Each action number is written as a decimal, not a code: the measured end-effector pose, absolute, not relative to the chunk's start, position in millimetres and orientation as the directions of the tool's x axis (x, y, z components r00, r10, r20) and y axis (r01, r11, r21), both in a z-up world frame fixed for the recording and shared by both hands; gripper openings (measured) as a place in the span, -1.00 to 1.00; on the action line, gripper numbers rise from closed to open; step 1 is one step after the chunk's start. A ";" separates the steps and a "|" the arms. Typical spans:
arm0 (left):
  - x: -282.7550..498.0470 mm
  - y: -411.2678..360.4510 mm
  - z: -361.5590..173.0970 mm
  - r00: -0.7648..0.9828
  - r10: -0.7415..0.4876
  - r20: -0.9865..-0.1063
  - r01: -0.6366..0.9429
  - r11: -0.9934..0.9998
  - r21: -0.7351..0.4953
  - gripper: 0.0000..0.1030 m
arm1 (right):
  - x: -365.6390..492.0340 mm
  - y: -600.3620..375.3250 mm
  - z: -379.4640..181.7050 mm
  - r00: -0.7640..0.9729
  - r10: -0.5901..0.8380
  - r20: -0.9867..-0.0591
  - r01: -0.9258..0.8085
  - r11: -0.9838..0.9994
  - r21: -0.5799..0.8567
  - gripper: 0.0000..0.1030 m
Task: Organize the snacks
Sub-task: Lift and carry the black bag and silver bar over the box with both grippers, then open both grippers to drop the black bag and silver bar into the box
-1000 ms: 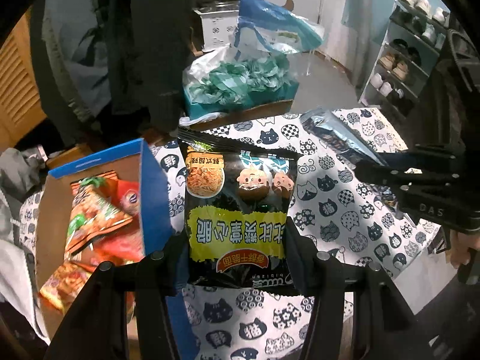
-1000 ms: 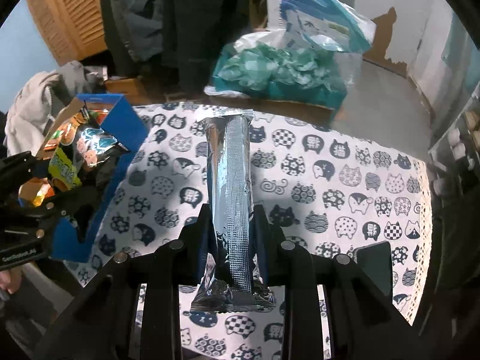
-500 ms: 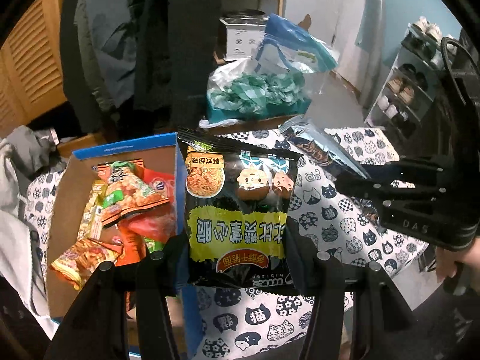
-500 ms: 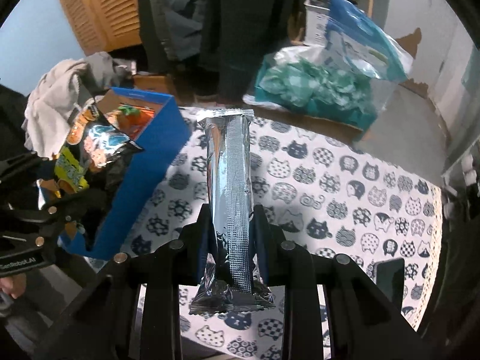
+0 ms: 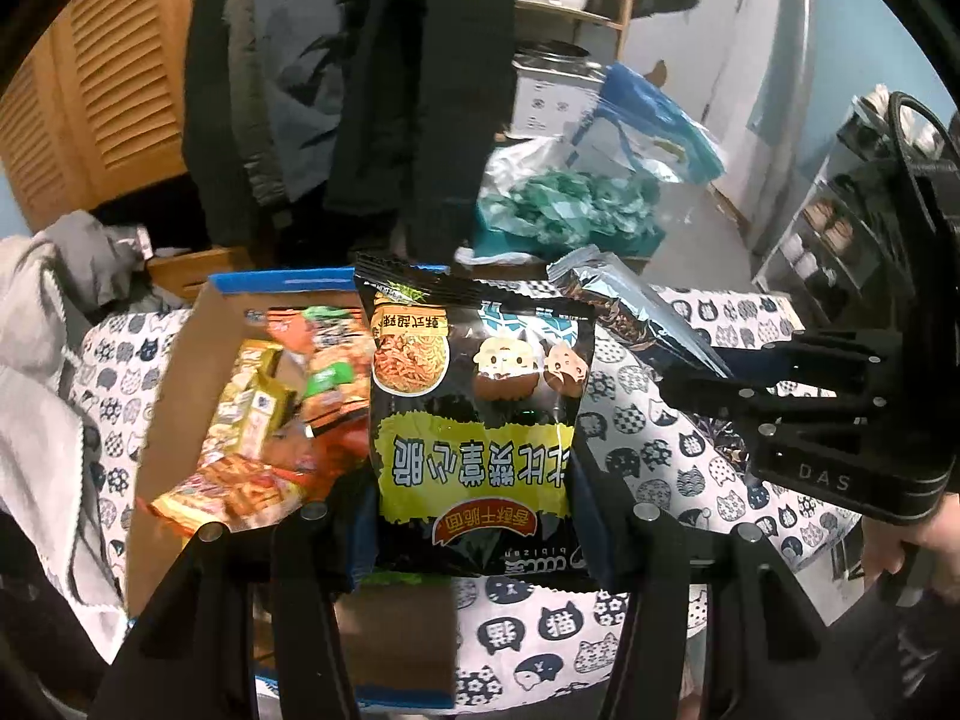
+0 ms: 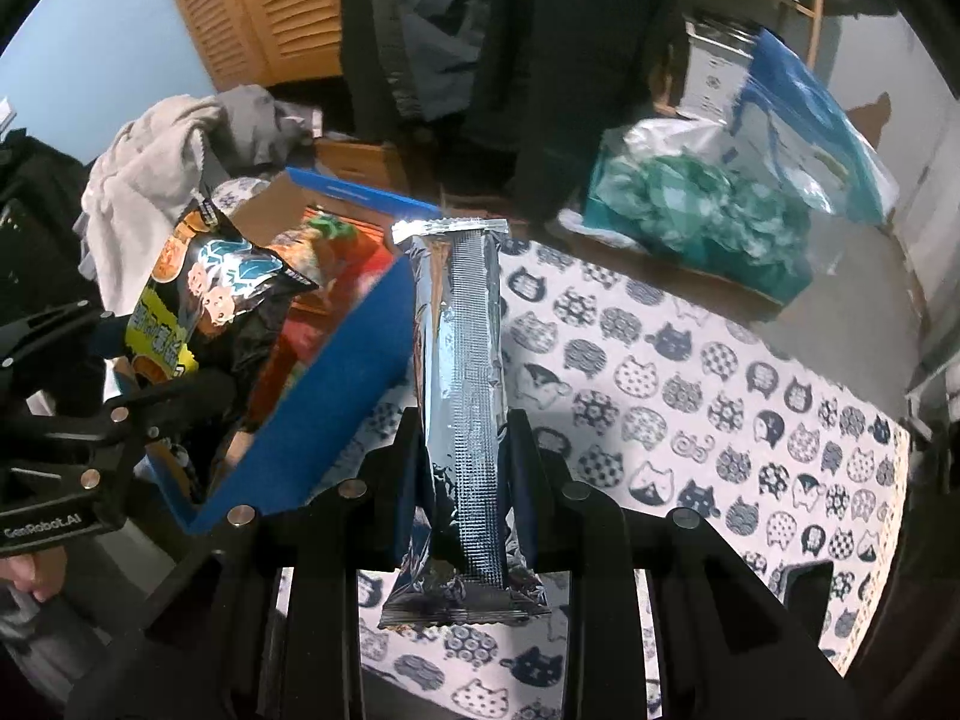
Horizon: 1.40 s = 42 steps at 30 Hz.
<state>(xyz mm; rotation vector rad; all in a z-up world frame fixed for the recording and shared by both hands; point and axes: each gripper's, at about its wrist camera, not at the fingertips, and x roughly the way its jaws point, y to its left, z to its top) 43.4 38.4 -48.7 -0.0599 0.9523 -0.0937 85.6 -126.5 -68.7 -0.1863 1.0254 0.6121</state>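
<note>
A: Box first, from the left wrist view. The blue snack box [image 5: 198,372] now sits right under and left of the left gripper [image 5: 474,516], where a second ago it lay off to the side with only a corner showing. Its inside is open to the camera, full of orange and red snack packets [image 5: 282,414].

B: And the grip?

A: The left gripper pinches the black noodle-snack bag [image 5: 474,420] by its lower edge, the bag standing up between the pads. The right gripper [image 5: 804,420] shows at the right edge, a hand [image 5: 924,546] behind it.

B: Right wrist view?

A: The right gripper [image 6: 465,480] is pressed together on the silver foil packet [image 6: 462,396], which stands upright between its fingers. The box's blue wall [image 6: 336,396] has come in close, just left of the packet; earlier it was well apart. The cat-print tablecloth [image 6: 720,408] below looks bare of snacks.

B: Meaning?

A: Both packets are likely about to go into the box. The black bag seems nearer the opening.
</note>
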 end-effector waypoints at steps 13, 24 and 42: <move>31.2 114.6 -50.2 0.590 -0.049 -0.806 -0.097 0.987 -0.131 0.07 | 91.8 -57.9 -64.2 0.314 0.426 -0.849 -0.608 0.777 0.165 -0.52; 24.3 169.9 -59.3 0.587 0.003 -0.810 -0.217 0.964 -0.153 0.07 | 95.9 -2.1 -61.4 0.279 0.450 -0.848 -0.642 0.745 0.184 -0.51; 19.1 193.9 -82.5 0.541 0.006 -0.841 -0.268 0.949 -0.165 0.18 | 93.1 53.8 -82.9 0.167 0.489 -0.856 -0.675 0.689 0.263 -0.40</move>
